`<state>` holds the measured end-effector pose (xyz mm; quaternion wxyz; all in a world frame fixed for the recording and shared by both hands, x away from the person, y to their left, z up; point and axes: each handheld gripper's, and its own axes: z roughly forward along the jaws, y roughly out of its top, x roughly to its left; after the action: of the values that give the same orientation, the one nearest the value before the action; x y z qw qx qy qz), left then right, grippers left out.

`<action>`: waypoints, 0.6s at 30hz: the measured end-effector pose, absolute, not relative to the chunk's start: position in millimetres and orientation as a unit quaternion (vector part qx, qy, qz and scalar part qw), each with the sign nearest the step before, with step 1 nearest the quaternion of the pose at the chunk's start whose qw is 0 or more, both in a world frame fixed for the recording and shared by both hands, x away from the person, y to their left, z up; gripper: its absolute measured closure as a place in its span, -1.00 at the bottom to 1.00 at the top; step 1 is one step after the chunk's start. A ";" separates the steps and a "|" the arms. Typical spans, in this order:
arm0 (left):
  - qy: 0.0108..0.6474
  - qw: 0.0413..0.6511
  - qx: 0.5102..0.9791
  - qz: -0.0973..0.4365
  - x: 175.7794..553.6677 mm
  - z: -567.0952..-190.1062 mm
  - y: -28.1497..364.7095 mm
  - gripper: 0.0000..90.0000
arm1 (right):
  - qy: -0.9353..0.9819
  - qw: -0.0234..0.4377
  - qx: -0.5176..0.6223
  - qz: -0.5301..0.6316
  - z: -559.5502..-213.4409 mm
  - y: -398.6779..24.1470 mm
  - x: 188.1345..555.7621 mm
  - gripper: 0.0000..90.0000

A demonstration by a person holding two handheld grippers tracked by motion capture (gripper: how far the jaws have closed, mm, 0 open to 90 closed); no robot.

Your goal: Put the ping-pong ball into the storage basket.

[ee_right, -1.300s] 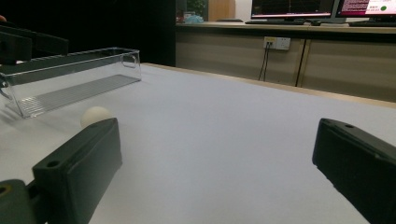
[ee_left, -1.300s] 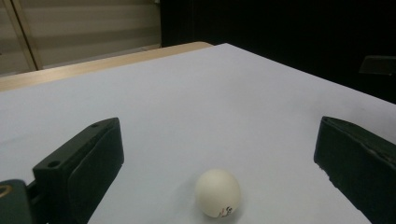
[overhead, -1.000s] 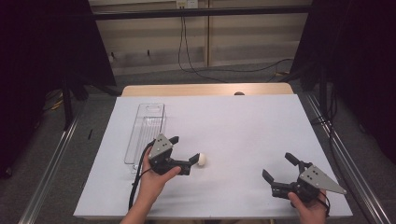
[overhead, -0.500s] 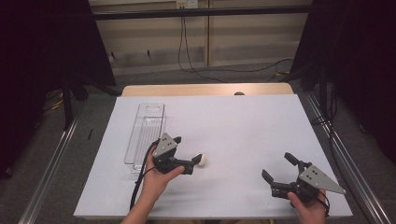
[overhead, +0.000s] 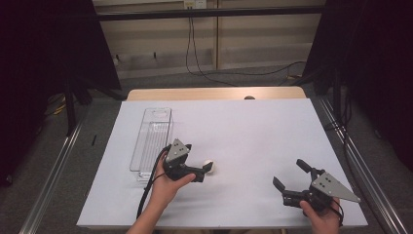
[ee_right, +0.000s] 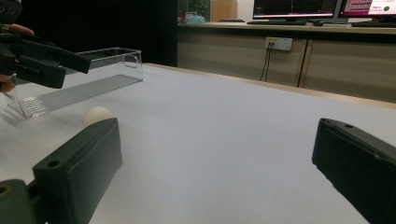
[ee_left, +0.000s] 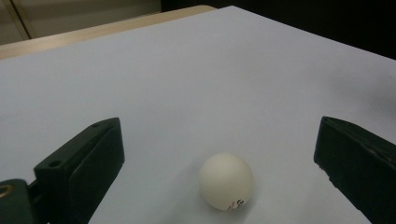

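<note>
Left claw (ee_left: 219, 158), spread wide, brackets the white ball (ee_left: 226, 181) on the counter (overhead: 253, 126), just right of the clear tray (overhead: 151, 141); you appear mid-grasp; next, close gently. Your right claw (overhead: 291, 179) waits wide, well right of the ball.

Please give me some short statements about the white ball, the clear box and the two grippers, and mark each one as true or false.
1. The white ball lies on the table between the open jaws of the left gripper. True.
2. The ball is inside the clear box. False: it lies on the white table cover, to the right of the box.
3. The right gripper holds the ball. False: its jaws are open and empty.
4. The clear box is empty. True.
</note>
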<state>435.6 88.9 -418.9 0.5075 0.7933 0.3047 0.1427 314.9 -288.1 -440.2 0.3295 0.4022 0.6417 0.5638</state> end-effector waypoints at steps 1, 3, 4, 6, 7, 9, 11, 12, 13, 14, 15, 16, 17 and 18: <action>0.306 0.506 0.794 0.139 436.3 -420.1 87.8 -0.96 | 0.643 0.329 0.401 0.564 -440.3 -288.0 315.2 -0.98; 0.310 0.508 0.792 0.136 436.8 -421.3 86.0 -0.95 | 0.642 0.329 0.401 0.565 -440.2 -287.7 315.3 -0.98; 0.307 0.506 0.795 0.135 437.6 -421.6 85.6 -0.95 | 0.642 0.328 0.402 0.565 -440.1 -287.6 315.2 -0.98; 0.307 0.503 0.796 0.136 437.9 -421.6 85.2 -0.95 | 0.641 0.328 0.403 0.566 -440.0 -287.4 315.2 -0.97; 0.308 0.503 0.796 0.135 438.5 -422.3 84.1 -0.95 | 0.641 0.328 0.403 0.566 -440.0 -287.4 315.2 -0.97; 0.307 0.501 0.799 0.131 439.3 -422.9 83.1 -0.95 | 0.640 0.329 0.402 0.566 -440.1 -287.3 315.5 -0.97; 0.316 0.496 0.798 0.132 439.5 -423.9 80.8 -0.96 | 0.641 0.326 0.402 0.567 -440.0 -287.1 315.3 -0.97; 0.312 0.493 0.801 0.132 440.2 -424.7 80.5 -0.96 | 0.641 0.326 0.402 0.567 -440.0 -287.1 315.3 -0.97; 0.311 0.489 0.805 0.130 440.6 -425.9 79.0 -0.96 | 0.644 0.326 0.399 0.566 -439.9 -287.3 315.3 -0.97; 0.313 0.481 0.809 0.130 440.5 -425.9 78.6 -0.96 | 0.644 0.326 0.399 0.566 -439.9 -287.4 315.3 -0.97; 0.313 0.481 0.809 0.130 440.5 -425.9 78.6 -0.96 | 0.643 0.326 0.399 0.566 -439.8 -287.5 315.3 -0.97; 0.309 0.482 0.810 0.129 441.8 -427.2 77.7 -0.96 | 0.643 0.326 0.400 0.566 -439.7 -287.5 315.2 -0.97; 0.309 0.482 0.810 0.129 441.8 -427.2 77.7 -0.96 | 0.641 0.327 0.400 0.568 -439.9 -287.2 315.5 -0.97; 0.312 0.478 0.811 0.129 442.2 -427.6 76.8 -0.95 | 0.642 0.328 0.399 0.567 -439.7 -287.6 315.1 -0.97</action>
<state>442.2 76.8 -427.6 0.4778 0.8110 0.3117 0.1293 315.1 -287.6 -439.7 0.3275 0.3992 0.6417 0.5671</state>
